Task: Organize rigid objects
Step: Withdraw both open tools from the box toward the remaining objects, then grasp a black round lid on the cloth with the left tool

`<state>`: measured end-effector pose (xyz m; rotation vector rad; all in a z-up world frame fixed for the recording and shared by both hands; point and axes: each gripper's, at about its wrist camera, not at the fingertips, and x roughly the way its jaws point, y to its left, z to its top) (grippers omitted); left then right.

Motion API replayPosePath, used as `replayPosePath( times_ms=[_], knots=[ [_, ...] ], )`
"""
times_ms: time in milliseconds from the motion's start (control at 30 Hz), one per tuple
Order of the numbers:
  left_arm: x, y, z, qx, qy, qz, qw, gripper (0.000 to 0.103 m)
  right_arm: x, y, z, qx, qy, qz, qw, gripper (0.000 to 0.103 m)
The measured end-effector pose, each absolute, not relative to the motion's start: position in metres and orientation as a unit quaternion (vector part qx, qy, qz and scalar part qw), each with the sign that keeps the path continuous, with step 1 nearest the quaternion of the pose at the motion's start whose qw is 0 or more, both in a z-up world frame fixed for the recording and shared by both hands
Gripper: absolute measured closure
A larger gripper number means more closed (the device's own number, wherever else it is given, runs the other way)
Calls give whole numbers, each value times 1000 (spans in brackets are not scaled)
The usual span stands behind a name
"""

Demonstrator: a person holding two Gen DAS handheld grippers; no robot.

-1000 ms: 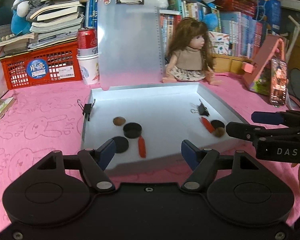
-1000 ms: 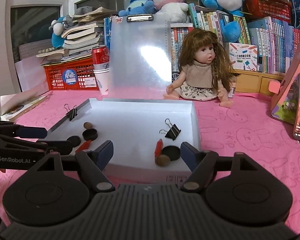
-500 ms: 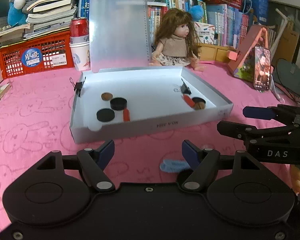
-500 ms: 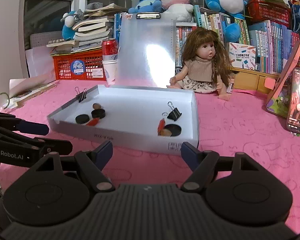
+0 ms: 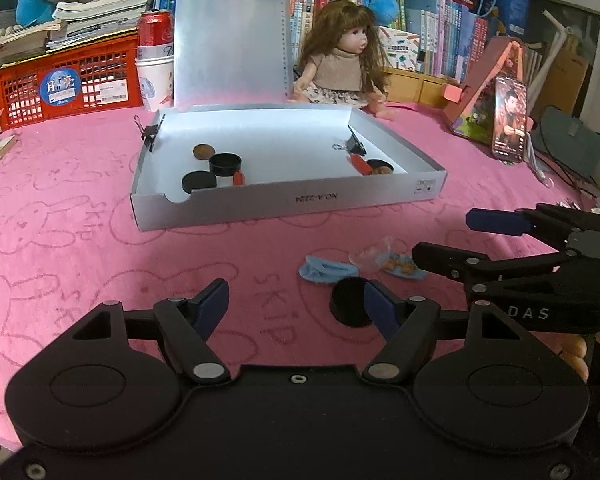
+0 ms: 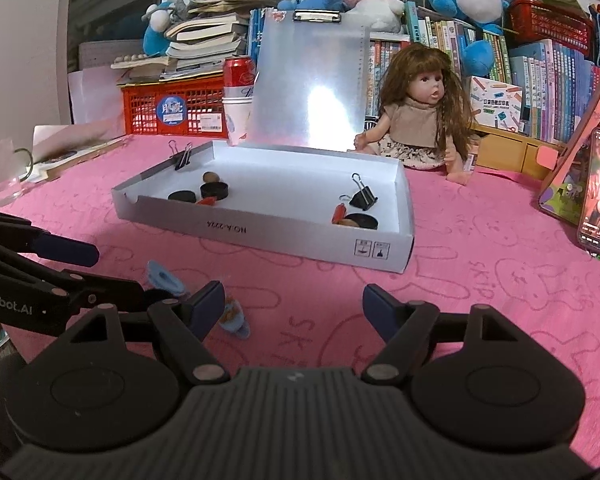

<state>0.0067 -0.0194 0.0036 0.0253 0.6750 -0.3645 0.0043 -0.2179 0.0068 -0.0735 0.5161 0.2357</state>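
We see both grippers low over the pink cloth (image 5: 80,240), in front of the white tray (image 5: 292,200). Left gripper (image 5: 296,300): jaws wide, nothing btwn them; a black round cap (image 5: 346,306) lies on the cloth just behind its right finger, partly hidden. Right gripper (image 6: 294,304): jaws wide too, empty, only bare cloth btwn the fingers.

Loose stuff on the cloth btwn tray and grippers: a blue piece (image 5: 326,270), plus a blue bit w/ brown crumbs (image 5: 400,266) and some clear plastic; can't tell what they are exactly.

Inside the tray, left group: brown disc (image 5: 203,151), open black cap (image 5: 225,163), flat black disc (image 5: 199,181), small red piece (image 5: 238,178), all close together. Right group by the right wall: red piece (image 5: 360,165), black disc (image 5: 380,165) and a brown bit touching it. Binder clip (image 5: 150,134) on the left wall, another (image 5: 354,145) by the right wall.

Behind the tray: clipboard (image 5: 230,36) standing upright, doll (image 5: 340,68) seated to its right, red basket (image 5: 64,82) to the left, phone (image 5: 509,120) propped far right.
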Motion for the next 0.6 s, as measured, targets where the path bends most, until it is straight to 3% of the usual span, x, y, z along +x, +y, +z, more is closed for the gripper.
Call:
replayPosePath(
  times_ms=[333,500,600],
  knots=[
    [-5,-23,-1,19,329,-205,922,36,5,-220,4,-34,262,117,957,18],
    [-5,-29,-3,21,328,-216,919,53,7,-220,4,-37,262,116,957,18],
    [-5,-34,-4,22,327,-220,919,55,7,-220,4,-37,260,118,958,18]
  ],
)
